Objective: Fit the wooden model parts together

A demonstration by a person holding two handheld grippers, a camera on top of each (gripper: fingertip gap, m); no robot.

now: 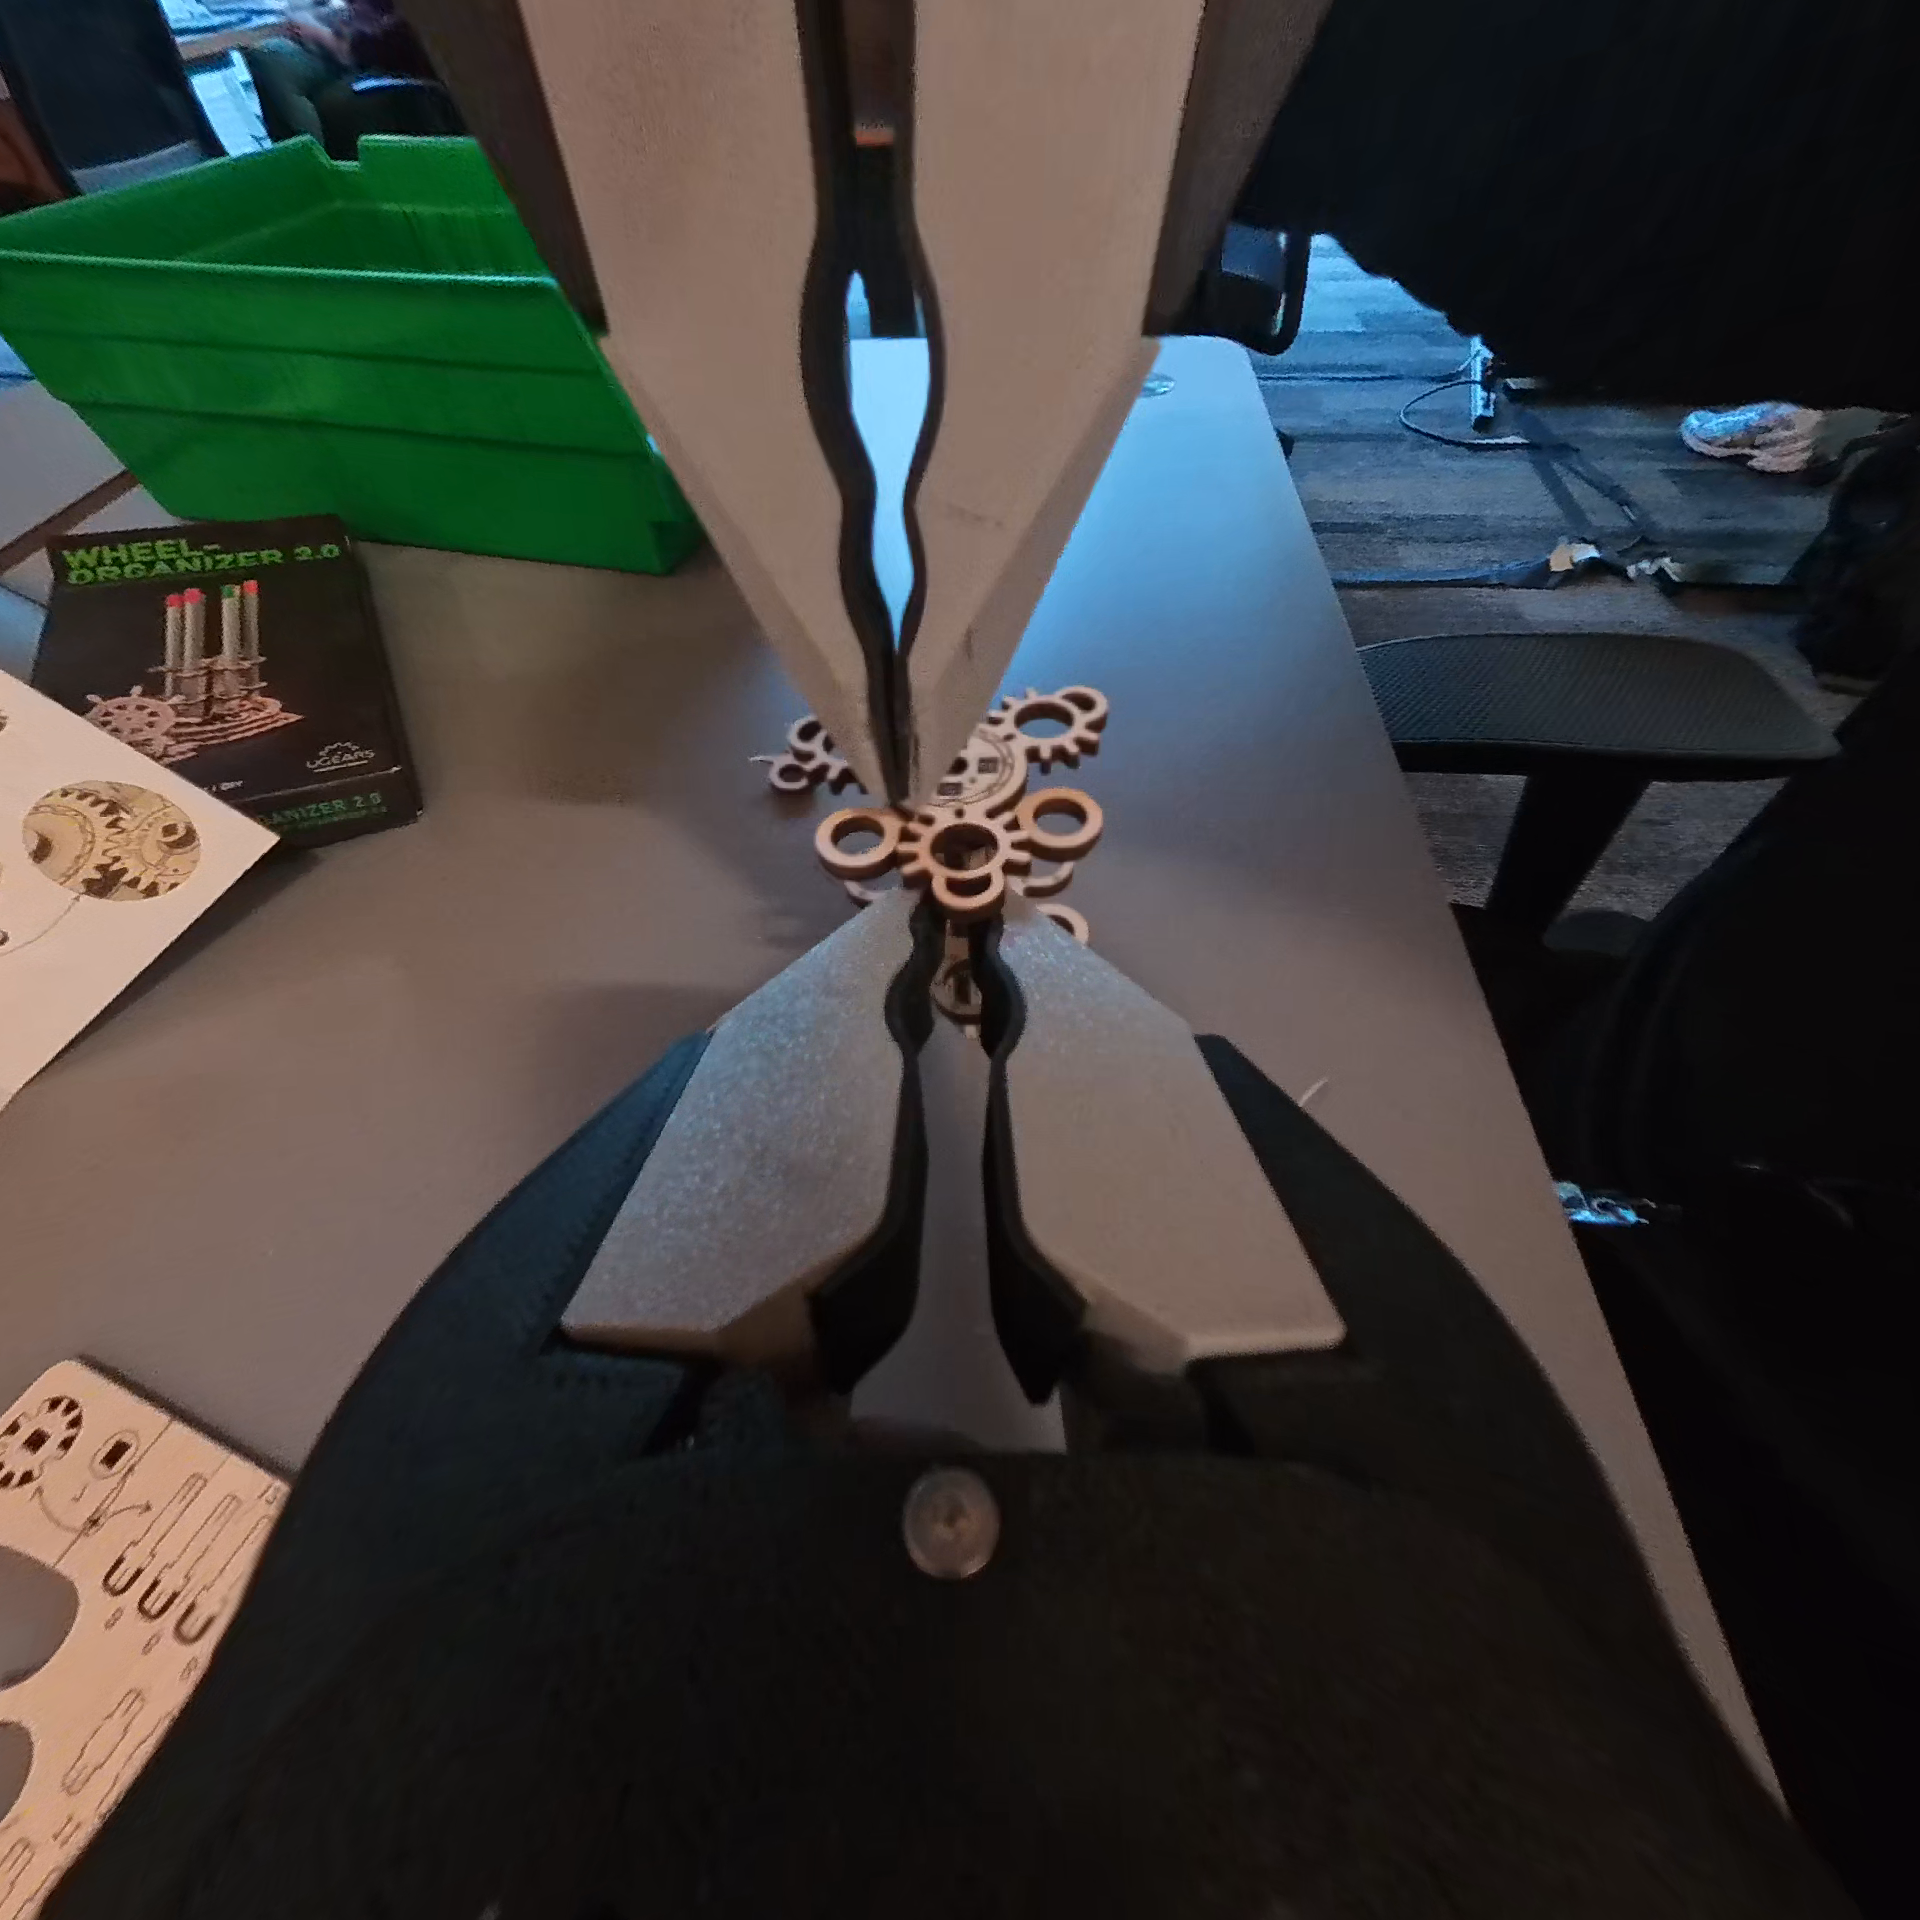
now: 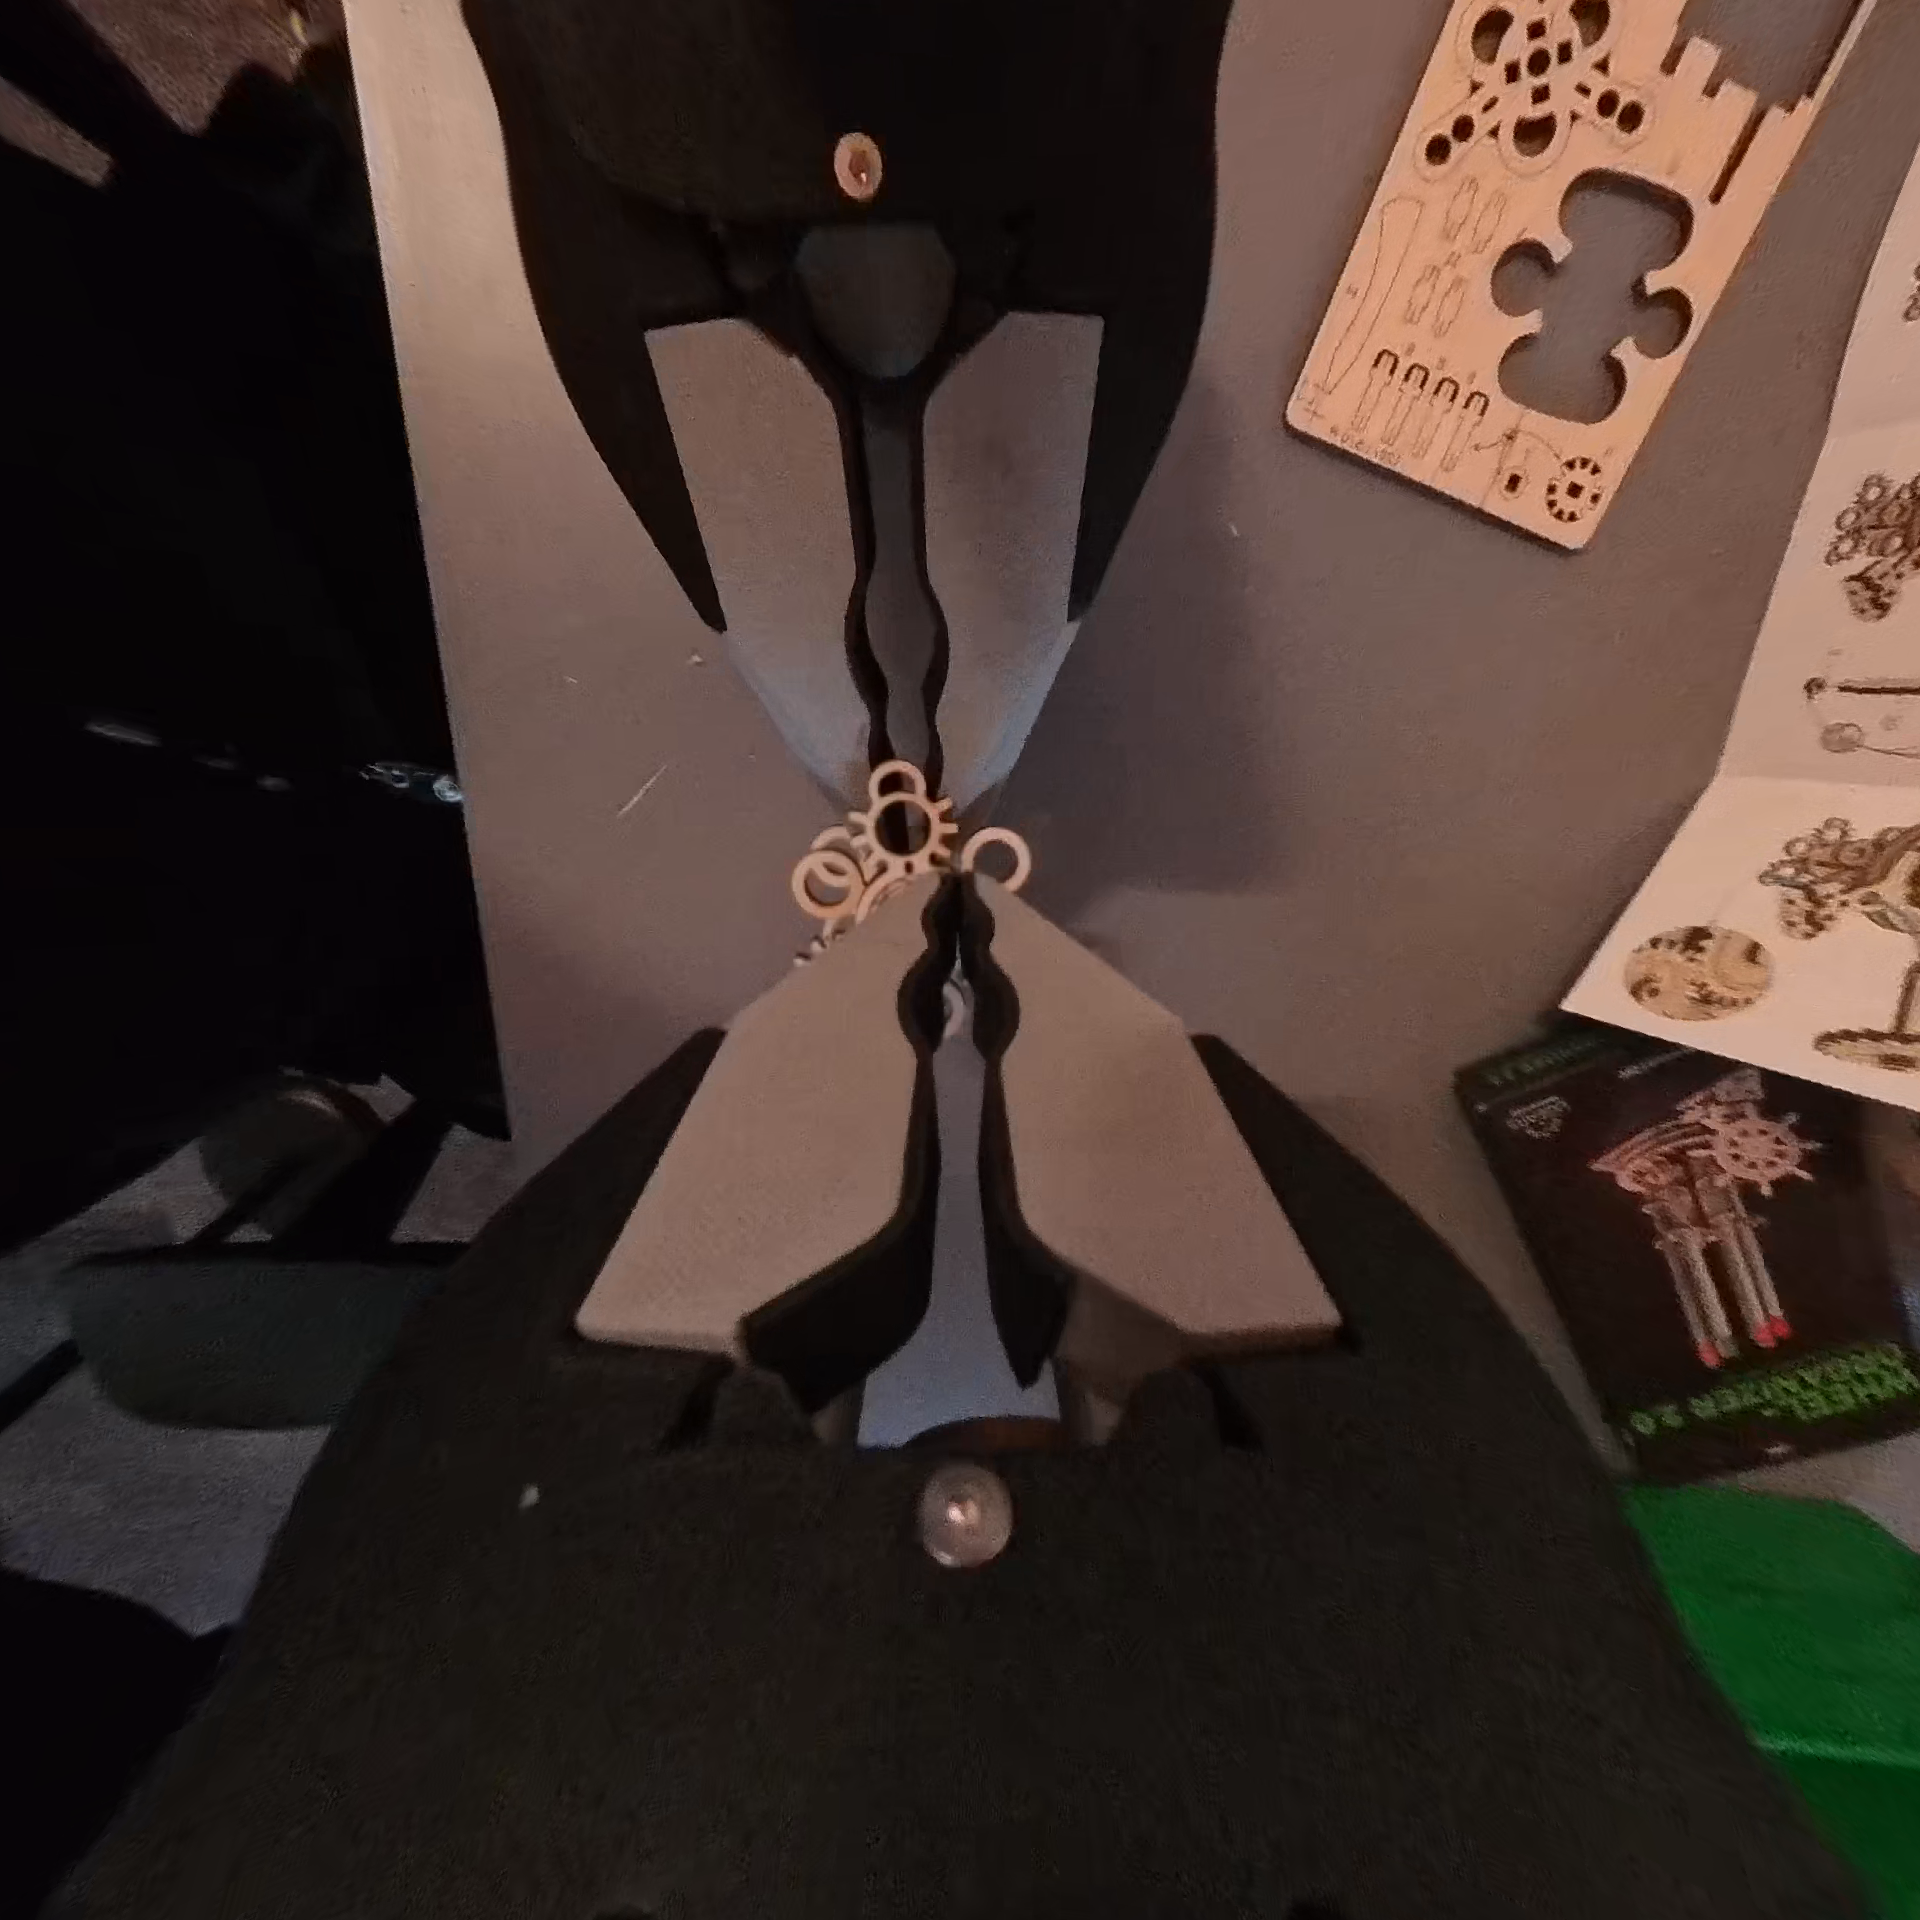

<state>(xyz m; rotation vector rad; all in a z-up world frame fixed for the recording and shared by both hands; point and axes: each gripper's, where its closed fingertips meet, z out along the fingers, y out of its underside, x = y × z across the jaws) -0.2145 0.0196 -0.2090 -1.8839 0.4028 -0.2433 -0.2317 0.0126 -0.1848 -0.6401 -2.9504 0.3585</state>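
A tan wooden ring part [image 1: 1058, 826] with a toothed hub is held just above the grey table [image 1: 416, 1091]. My left gripper [image 1: 958, 920] is shut on its near ring. My right gripper [image 1: 900, 792] comes from the far side and is shut on the hub's far edge. In the right wrist view my right gripper [image 2: 956, 885] pinches the ring part [image 2: 904, 826], and the left gripper [image 2: 910, 781] holds its far ring. A second, greyer wooden gear part [image 1: 1049, 717] lies on the table right beneath.
A green bin [image 1: 312, 416] stands at the back left. A black box [image 1: 223, 675], a paper sheet [image 1: 104, 883] and a wooden cut-out sheet [image 1: 114, 1558] lie along the left. The table's edge [image 1: 1382, 831] runs on the right, with an office chair [image 1: 1590, 707] beyond. Both grippers' tips are close together, under 4 cm apart.
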